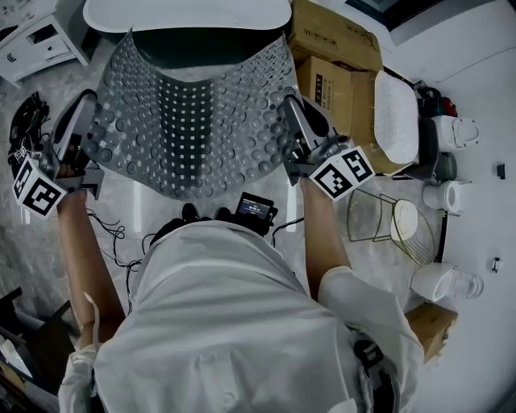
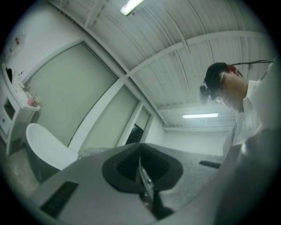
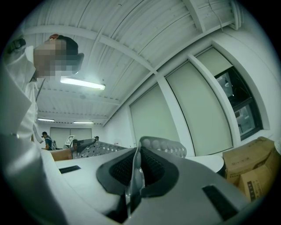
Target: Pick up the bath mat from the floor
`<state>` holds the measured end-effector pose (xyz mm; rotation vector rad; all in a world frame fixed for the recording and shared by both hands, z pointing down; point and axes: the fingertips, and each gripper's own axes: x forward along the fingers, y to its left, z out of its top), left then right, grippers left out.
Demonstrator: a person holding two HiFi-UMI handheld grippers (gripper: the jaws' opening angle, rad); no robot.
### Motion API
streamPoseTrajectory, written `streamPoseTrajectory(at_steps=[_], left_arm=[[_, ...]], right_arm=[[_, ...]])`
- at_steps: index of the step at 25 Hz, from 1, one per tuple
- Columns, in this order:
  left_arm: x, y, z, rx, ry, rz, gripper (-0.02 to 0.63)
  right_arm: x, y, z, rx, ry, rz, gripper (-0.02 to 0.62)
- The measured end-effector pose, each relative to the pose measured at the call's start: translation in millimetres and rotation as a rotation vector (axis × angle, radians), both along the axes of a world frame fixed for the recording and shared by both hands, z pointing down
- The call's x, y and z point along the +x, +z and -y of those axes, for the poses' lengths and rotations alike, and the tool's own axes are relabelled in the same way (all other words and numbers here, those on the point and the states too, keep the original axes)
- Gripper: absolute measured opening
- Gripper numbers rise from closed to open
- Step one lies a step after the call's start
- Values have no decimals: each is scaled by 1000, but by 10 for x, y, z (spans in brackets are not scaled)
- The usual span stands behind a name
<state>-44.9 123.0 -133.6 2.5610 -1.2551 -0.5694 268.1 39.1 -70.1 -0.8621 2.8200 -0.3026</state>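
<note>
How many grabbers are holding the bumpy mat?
2. The left gripper pinches the bath mat at its left edge, the right gripper at its right edge. No others seem hidden.

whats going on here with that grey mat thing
A person is holding the bath mat up off the floor, stretched between two handheld grippers. The left gripper is clamped on one side edge and the right gripper on the other. The mat hangs in front of the bathtub.
</note>
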Motion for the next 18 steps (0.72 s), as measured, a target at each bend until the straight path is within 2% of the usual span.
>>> streamPoseTrajectory(at_steps=[6, 9, 13, 18], left_arm=[[-30, -14, -38, 1, -20, -35, 9], [-17, -64, -59, 15, -28, -46, 9], [-117, 37, -29, -10, -37, -87, 9], [-105, 92, 37, -47, -29, -101, 9]], right_arm=[[33, -17, -89, 67, 3, -47, 37], [94, 4, -100, 63, 13, -49, 37], [66, 16, -49, 46, 15, -28, 37], [47, 8, -1, 11, 11, -5, 37]])
